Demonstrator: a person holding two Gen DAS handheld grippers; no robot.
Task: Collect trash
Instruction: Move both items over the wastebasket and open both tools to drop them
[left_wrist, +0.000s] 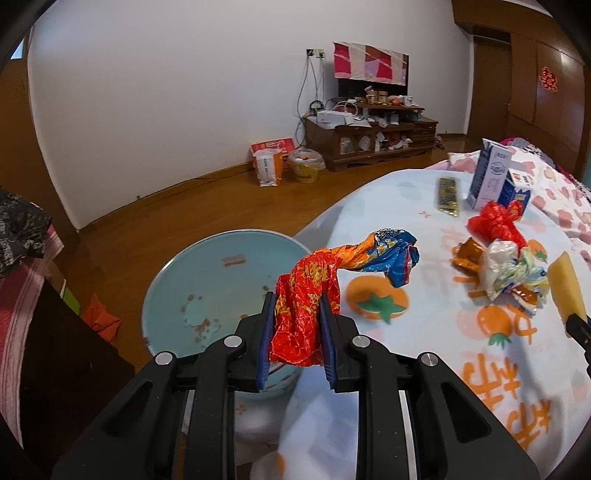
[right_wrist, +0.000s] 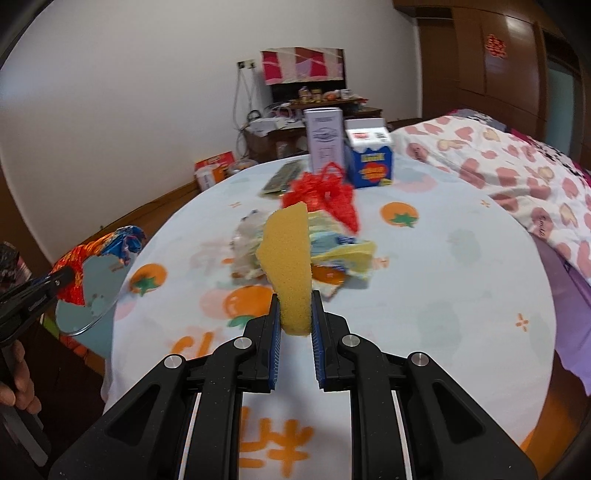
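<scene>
Left wrist: left gripper (left_wrist: 297, 312) jaws pinch a crumpled red-orange-blue wrapper (left_wrist: 314, 295); right gripper (right_wrist: 294, 312) jaws pinch a yellow sponge (right_wrist: 288, 258).

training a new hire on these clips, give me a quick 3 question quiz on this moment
1. True or false: the left gripper is shut on a crumpled red and blue wrapper.
2. What does the right gripper hold? A) red mesh bag B) yellow sponge C) milk carton
3. Fill in: beside the table, past the left gripper, stands a light blue ____.

Key
1. True.
2. B, the yellow sponge; the red mesh bag and milk carton are still on the table.
3. Basin.
</scene>
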